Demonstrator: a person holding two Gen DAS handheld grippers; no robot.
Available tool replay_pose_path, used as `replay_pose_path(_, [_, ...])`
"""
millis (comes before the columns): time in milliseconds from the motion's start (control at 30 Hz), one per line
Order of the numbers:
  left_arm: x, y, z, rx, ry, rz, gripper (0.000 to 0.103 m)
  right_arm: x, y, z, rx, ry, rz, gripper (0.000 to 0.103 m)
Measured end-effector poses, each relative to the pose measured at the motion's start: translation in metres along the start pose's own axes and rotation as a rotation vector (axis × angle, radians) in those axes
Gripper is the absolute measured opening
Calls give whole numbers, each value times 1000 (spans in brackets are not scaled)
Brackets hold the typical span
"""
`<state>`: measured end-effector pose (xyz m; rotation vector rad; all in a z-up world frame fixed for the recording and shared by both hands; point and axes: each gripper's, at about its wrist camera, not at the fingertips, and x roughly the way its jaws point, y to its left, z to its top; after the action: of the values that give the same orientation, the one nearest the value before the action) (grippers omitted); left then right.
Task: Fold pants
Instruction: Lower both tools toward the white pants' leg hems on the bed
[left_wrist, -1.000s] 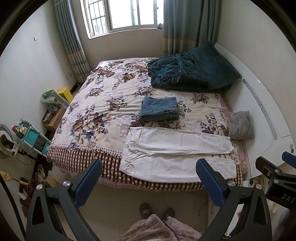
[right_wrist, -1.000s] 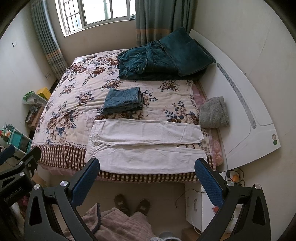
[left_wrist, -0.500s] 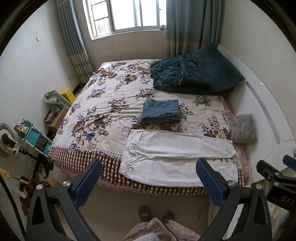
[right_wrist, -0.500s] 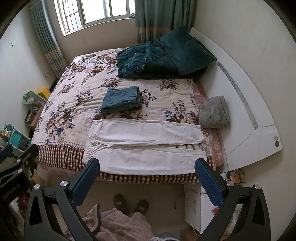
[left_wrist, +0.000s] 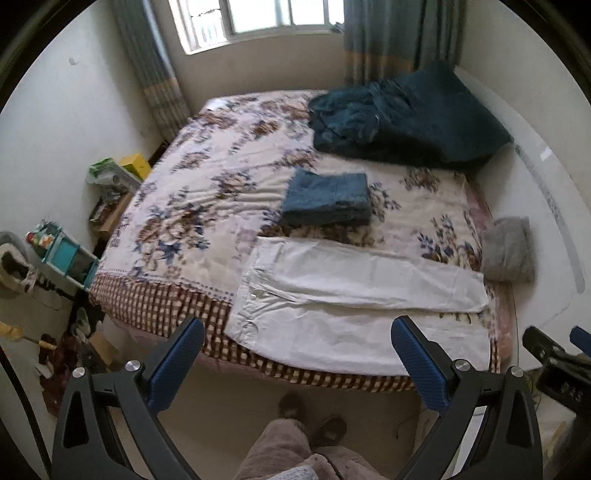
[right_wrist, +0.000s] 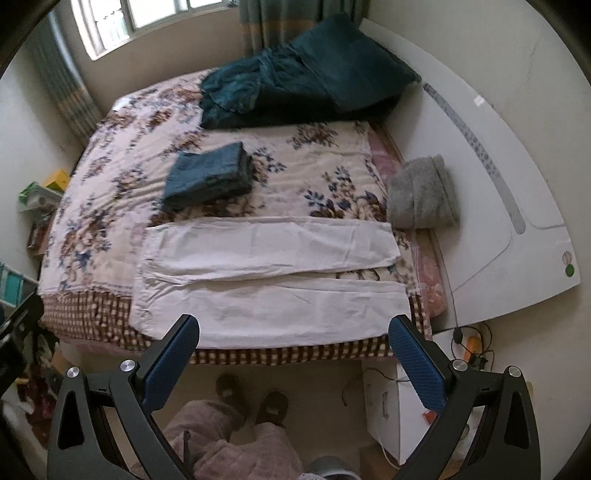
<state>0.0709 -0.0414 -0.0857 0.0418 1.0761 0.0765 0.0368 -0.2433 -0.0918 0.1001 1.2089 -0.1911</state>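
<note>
The white pants (left_wrist: 354, 306) (right_wrist: 273, 280) lay flat along the near edge of the bed (left_wrist: 207, 206), legs toward frame right. The left gripper (left_wrist: 297, 343) and right gripper (right_wrist: 293, 338) hung above, fingers spread wide and empty, the pants lying between and beyond the fingertips.

White pants (right_wrist: 269, 280): thin smooth cloth w/ soft creases, matt. Folded jeans (right_wrist: 210, 179): thick blue denim, a bit rough. Flower blanket (left_wrist: 207, 206): soft fuzzy cloth, checked at the edge. Dark teal quilt (right_wrist: 295, 74): plush, velvety, slight shine. Grey towel (right_wrist: 423, 192): fluffy, shaggy. Headboard (right_wrist: 491, 206): smooth, hard, white, a bit glossy. Left gripper (left_wrist: 295, 350) & right gripper (right_wrist: 293, 345): black matt plastic arms, shiny metal bolts, blue bumpy rubbery pads (right_wrist: 415, 363).
</note>
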Motion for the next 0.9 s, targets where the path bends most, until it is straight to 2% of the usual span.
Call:
replay_pose_path(167, [51,-26,14,72,39,6,103,71,-17,24,60,47,-26,103])
replay_pose_path(367, [124,-53,47,152,94,-43,103,153,-34,60,146,117,-74,103])
replay_pose_path(500, [176,-67,73,183,154,-89,103,211,-38,90,180,182,-106,103])
replay_pose_path(633, [228,-84,86,215,217,-126,103,256,-42,107,194,206,-131,103])
replay_pose_path(833, [313,-117,91,308,260,-79,103,347,-66,126,172,313,-144,103])
replay_pose_path(900, [347,-127,90,319,297,-68,103,373,-76,131,149,335,-158,103])
